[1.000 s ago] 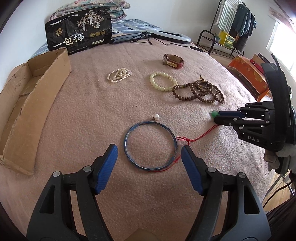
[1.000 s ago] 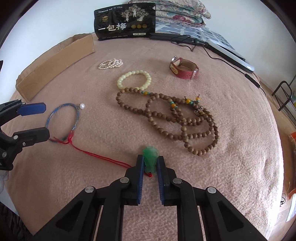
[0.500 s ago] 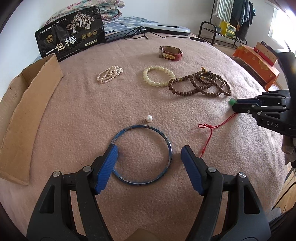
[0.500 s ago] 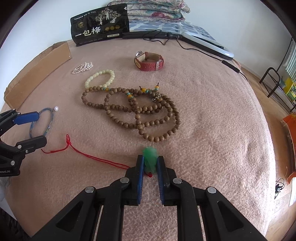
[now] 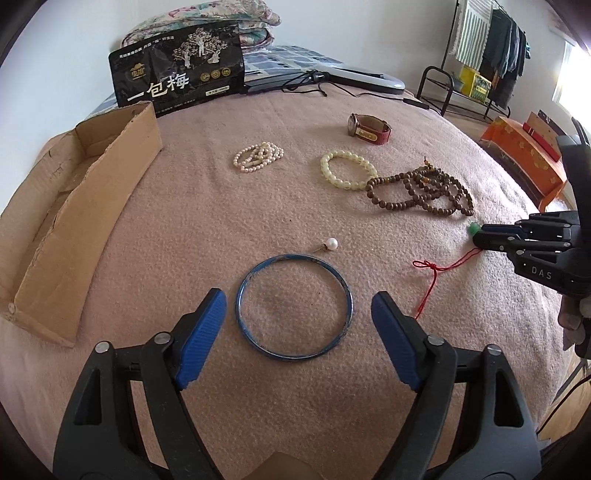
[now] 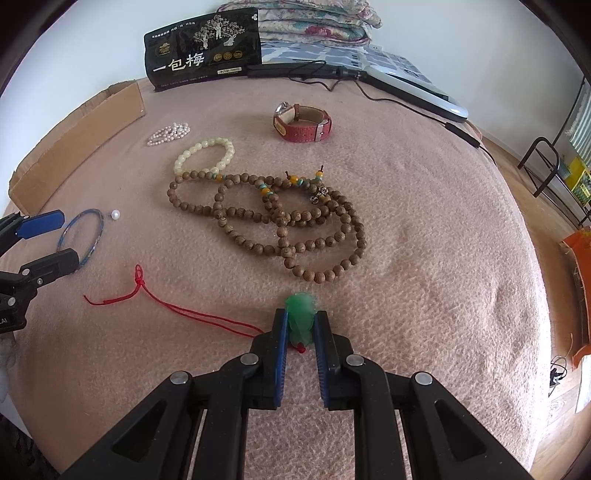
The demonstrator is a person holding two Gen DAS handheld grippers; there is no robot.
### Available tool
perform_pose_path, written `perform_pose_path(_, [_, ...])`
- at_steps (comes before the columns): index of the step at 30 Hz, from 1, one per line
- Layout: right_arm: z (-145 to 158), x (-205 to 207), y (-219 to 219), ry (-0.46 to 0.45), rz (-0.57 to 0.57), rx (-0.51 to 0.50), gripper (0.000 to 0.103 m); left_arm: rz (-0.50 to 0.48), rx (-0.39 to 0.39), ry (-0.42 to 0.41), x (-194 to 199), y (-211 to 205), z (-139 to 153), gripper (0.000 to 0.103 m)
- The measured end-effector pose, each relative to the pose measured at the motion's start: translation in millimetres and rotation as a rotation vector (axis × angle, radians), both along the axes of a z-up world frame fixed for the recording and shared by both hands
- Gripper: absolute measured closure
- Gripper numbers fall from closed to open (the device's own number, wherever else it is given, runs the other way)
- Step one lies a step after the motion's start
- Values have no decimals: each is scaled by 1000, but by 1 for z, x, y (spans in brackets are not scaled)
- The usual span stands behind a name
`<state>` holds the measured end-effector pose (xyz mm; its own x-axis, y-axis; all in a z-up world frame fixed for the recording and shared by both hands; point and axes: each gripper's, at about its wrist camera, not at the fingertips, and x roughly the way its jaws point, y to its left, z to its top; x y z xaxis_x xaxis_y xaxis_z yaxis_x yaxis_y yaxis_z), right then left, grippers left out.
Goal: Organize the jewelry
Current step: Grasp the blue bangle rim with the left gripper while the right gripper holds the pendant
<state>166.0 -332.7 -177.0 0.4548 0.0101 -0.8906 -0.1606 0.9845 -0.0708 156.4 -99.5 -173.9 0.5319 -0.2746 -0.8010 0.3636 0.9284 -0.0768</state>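
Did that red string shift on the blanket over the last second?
Yes. The red string lay against the blue bangle a second ago; now it lies clear of it, dragged toward the right tool, which grips its green pendant.

A bedroom in a home is shown. The work surface is a bed covered by a pink fleece blanket (image 5: pixel 155 236), with folded floral quilts (image 6: pixel 314 20) stacked against a white wall at its far end. A clothes rack (image 5: pixel 491 48) hung with garments is seen beside a bright window, above a wooden floor (image 6: pixel 554 435). A snack bag (image 5: pixel 181 77) is propped on the bed.
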Motion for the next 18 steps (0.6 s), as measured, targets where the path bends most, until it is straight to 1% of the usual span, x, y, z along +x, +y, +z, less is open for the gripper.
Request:
perform_pose_path(2, [0, 0, 1, 0, 3, -1, 91, 5, -15, 35, 2, 2, -4, 16])
perform_pose_path(4, [0, 0, 2, 1, 6, 2, 91, 24, -11, 56, 2, 2, -10, 16])
perform_pose_path(7, [0, 1, 3, 5, 3, 19, 91, 55, -3, 46, 5, 1, -13, 16])
perform_pose_path(10, [0, 1, 3, 7, 0, 37, 90, 88, -21, 48, 11, 2, -14, 16])
perform_pose_path(11, [0, 1, 3, 9, 0, 46, 90, 97, -12, 41, 12, 2, -15, 16])
perform_pose_path(17, [1, 3, 7, 13, 2, 85, 90, 102, 32, 15, 12, -3, -20, 16])
perform_pose_path(18, [1, 3, 8, 13, 2, 90, 90, 103, 28, 14, 12, -2, -20, 18])
